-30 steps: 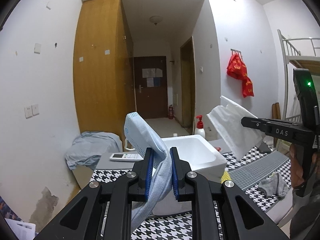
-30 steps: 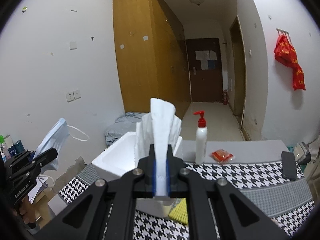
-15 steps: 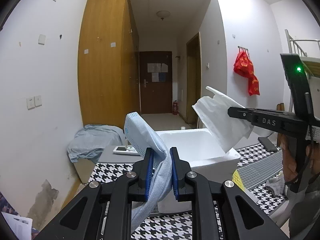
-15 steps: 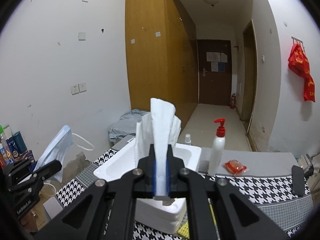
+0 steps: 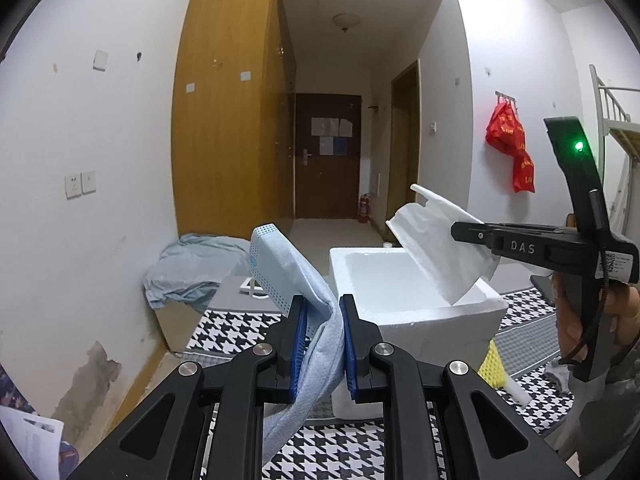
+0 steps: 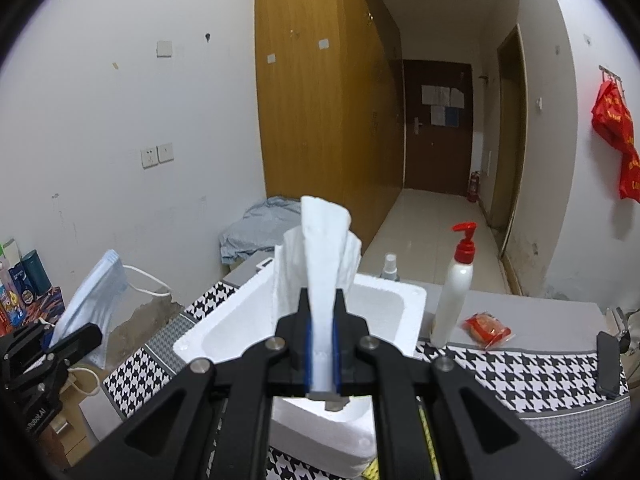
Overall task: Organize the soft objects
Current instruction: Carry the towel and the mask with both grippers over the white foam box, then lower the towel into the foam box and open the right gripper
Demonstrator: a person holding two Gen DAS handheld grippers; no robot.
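Observation:
My left gripper [image 5: 323, 320] is shut on a light blue face mask [image 5: 288, 272], held up in front of a white foam box [image 5: 404, 308] on the houndstooth table. My right gripper [image 6: 322, 320] is shut on a white tissue [image 6: 320, 248] and holds it over the foam box [image 6: 248, 328]. In the left wrist view the right gripper [image 5: 464, 234] hangs above the box's right side with the tissue [image 5: 436, 240]. In the right wrist view the left gripper [image 6: 76, 340] with the mask [image 6: 94, 300] is at the lower left.
A white pump bottle with red top [image 6: 454, 292], a red packet [image 6: 486, 328] and a small spray bottle [image 6: 390, 266] stand behind the box. A yellow sponge [image 5: 494, 364] lies beside it. A grey cloth [image 5: 558, 372] lies right. A blue cloth heap [image 5: 192, 272] is left.
Both grippers have moved forward toward the foam box with their loads still held. The tissue now hangs over the box's opening.

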